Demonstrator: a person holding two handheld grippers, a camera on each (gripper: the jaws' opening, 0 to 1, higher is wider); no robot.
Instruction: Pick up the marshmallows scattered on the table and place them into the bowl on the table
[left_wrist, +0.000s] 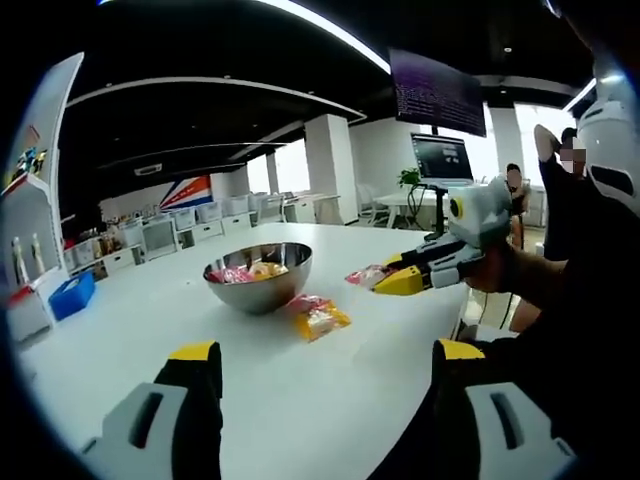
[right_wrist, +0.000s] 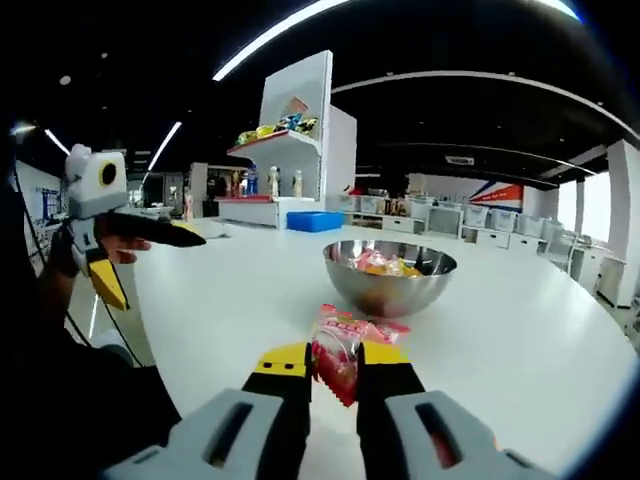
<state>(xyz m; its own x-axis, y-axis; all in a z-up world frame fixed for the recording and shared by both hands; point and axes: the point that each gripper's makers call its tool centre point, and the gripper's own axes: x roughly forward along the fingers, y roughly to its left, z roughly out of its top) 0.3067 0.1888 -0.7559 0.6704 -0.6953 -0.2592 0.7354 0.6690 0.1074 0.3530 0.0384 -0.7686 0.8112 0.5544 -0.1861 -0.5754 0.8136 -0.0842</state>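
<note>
a: which step was in hand?

b: the carry. the right gripper (right_wrist: 335, 368) was clenched on a pink marshmallow packet (right_wrist: 340, 355), pinched between its yellow-tipped fingers (right_wrist: 283, 362) and standing up from them. the steel bowl (right_wrist: 390, 278) sat just beyond those fingertips, already holding a few packets.

a: and the left gripper (left_wrist: 325, 362)?

b: released, its jaws spread wide with nothing between them. past its fingertips lay another packet (left_wrist: 318, 317) on the white table (left_wrist: 330, 400), just beside the bowl.

a: next move?

b: i judged the right one needed to travel forward over the rim, then let go. the left could then close on the loose packet.
</note>
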